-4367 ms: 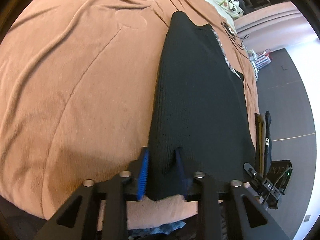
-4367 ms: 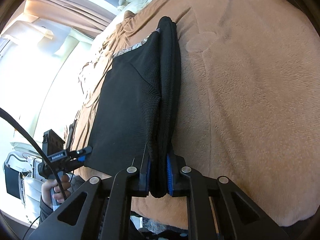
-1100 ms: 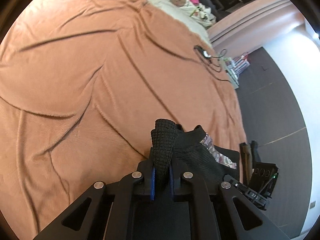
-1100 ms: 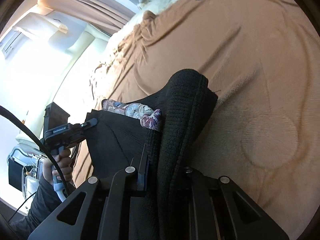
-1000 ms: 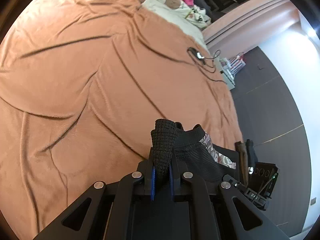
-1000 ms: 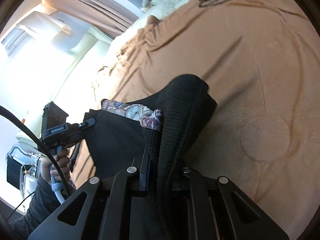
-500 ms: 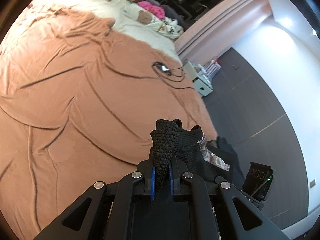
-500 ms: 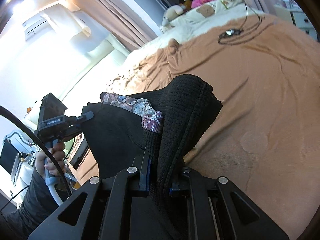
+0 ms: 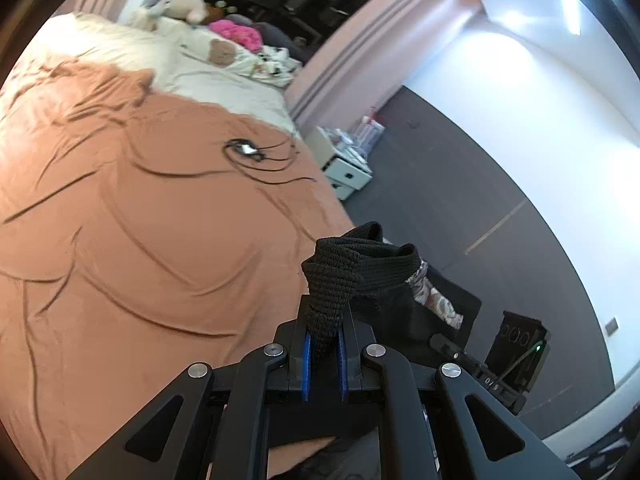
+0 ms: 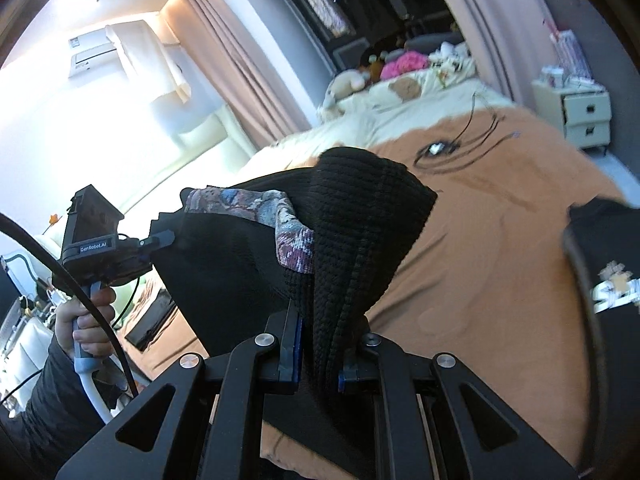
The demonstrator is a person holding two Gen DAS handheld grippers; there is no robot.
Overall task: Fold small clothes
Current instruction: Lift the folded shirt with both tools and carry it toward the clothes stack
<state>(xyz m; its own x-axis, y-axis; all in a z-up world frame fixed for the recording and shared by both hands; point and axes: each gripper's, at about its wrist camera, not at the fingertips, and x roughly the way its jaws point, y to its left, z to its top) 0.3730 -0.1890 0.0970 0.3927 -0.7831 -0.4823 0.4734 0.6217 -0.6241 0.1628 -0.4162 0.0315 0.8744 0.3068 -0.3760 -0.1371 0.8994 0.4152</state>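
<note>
A black knit garment (image 9: 344, 280) with a patterned inner band (image 10: 288, 236) hangs in the air between both grippers, lifted off the brown bedspread (image 9: 120, 240). My left gripper (image 9: 323, 354) is shut on one bunched corner of it. My right gripper (image 10: 318, 354) is shut on the other corner (image 10: 360, 232), and the cloth spans leftward from there to the left gripper (image 10: 160, 238), held by a hand (image 10: 86, 316). The right gripper's body (image 9: 476, 364) shows at the lower right of the left wrist view. The garment's lower part is hidden under the grippers.
A black cable with a small device (image 9: 248, 152) lies on the bedspread farther up. Cream bedding with plush toys (image 9: 208, 52) covers the head end. A white bedside drawer unit (image 10: 580, 116) stands on the dark floor beside the bed. Another dark garment (image 10: 608, 280) lies at right.
Both grippers have risen and tipped up with the garment, so more of the room shows. The garment, earlier folded flat on the bed, now hangs clear of it.
</note>
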